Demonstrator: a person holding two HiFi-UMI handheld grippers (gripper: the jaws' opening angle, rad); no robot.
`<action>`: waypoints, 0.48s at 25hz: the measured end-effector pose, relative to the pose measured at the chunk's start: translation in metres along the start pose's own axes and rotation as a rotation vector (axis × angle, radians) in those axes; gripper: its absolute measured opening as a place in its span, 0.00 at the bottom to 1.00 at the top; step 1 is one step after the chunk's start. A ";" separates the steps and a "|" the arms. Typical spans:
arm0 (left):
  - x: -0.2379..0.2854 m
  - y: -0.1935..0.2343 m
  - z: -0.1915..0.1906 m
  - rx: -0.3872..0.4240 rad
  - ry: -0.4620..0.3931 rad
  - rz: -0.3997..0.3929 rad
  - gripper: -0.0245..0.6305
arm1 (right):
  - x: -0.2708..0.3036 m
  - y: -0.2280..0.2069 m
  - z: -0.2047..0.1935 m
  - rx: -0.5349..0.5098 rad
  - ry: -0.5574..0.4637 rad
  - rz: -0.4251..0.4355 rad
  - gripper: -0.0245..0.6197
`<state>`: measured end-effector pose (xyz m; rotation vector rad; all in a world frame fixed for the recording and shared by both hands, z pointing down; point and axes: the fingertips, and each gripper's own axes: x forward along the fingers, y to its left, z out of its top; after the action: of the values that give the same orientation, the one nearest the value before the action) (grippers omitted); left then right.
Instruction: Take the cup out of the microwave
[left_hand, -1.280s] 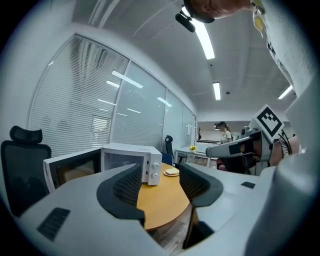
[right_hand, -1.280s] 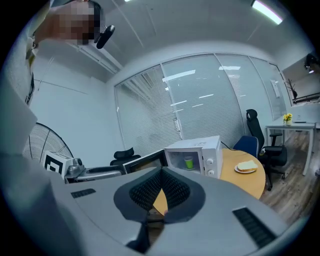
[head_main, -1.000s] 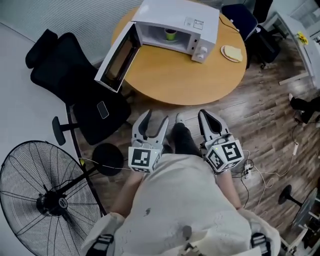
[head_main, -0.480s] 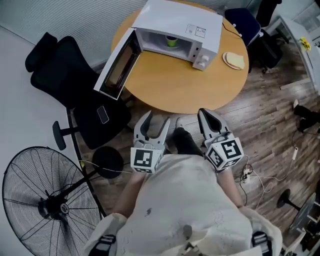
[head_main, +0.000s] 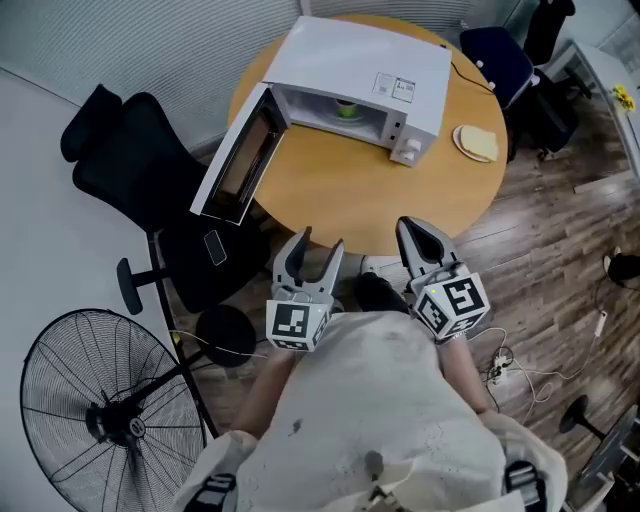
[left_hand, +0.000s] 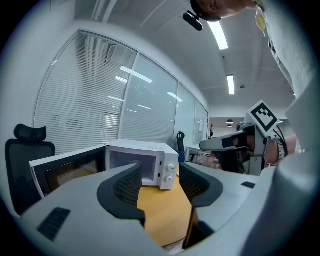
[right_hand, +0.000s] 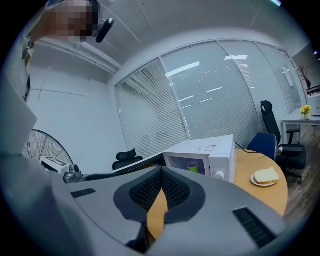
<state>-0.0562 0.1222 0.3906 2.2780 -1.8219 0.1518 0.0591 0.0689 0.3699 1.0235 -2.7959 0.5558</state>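
At a round wooden table (head_main: 352, 192) in an office, a person holding two grey two-jaw grippers faces a white microwave oven (head_main: 362, 72) whose door (head_main: 234, 156) hangs wide open, jutting past the table's edge toward a black office chair (head_main: 128, 178). The small green cup (head_main: 347, 108) to be fetched sits upright inside the oven's cavity, well apart from both tools. The left gripper (head_main: 319, 238) has its jaws spread with nothing between them; the right gripper (head_main: 408, 225) has its jaws pressed together, also empty. Both hover near the table's near edge. The reach ahead looks tight: a gripper entering the cavity at an angle could strike the frame or the open door and shove the oven across the tabletop. A jaw closing off-centre could tip the cup on its side, and whether it holds liquid cannot be told. A pale plate with a slice of bread (head_main: 477, 142) lies beside the oven.
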 end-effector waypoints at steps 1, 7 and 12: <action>0.006 0.000 0.002 -0.001 0.000 0.005 0.42 | 0.004 -0.005 0.002 -0.002 0.001 0.008 0.05; 0.037 -0.006 0.008 -0.009 -0.001 0.041 0.42 | 0.019 -0.031 0.016 -0.014 0.005 0.059 0.05; 0.063 -0.012 0.009 -0.027 -0.011 0.066 0.42 | 0.025 -0.055 0.022 -0.017 0.012 0.086 0.05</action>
<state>-0.0308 0.0624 0.3942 2.2065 -1.8938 0.1250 0.0761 0.0067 0.3712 0.8972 -2.8404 0.5442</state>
